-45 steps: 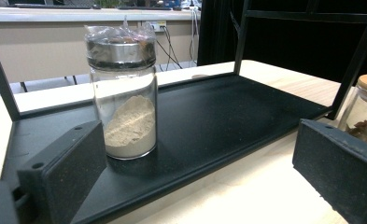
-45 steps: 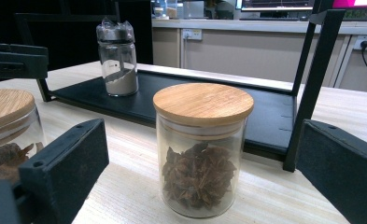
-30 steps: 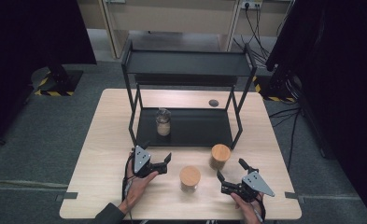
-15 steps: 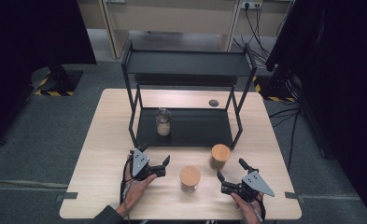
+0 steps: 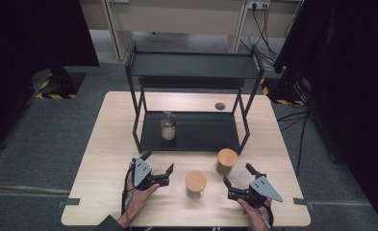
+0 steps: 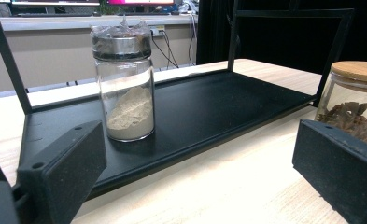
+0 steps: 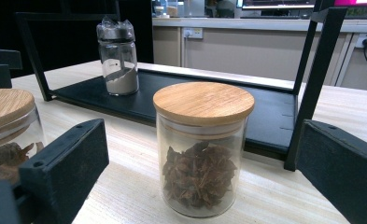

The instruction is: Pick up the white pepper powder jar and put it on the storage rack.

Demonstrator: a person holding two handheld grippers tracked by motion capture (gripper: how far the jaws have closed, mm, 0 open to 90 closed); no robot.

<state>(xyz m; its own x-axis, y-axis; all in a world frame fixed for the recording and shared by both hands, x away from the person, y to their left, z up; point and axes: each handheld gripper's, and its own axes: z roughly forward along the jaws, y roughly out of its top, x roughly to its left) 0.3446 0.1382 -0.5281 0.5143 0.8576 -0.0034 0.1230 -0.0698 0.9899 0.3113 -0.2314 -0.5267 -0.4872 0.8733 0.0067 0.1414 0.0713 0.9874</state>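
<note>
With both our left gripper (image 5: 157, 166) and right gripper (image 5: 238, 179) gaping empty, the star-anise jar (image 7: 202, 148) at frame centre looks light, rigid, slick, breakable glass, so we'd clamp mid-body under its wooden lid (image 7: 203, 102).

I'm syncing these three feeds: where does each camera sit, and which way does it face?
High view: above the person's side, looking forward and down on the table; forearms, left gripper and right gripper show.
Left gripper view: low on the left gripper, facing the powder jar on the black shelf; open jaws.
Right gripper view: low, facing a wooden-lidded jar; open jaws.
Both gripper views share the powder jar and the shelf.
</note>
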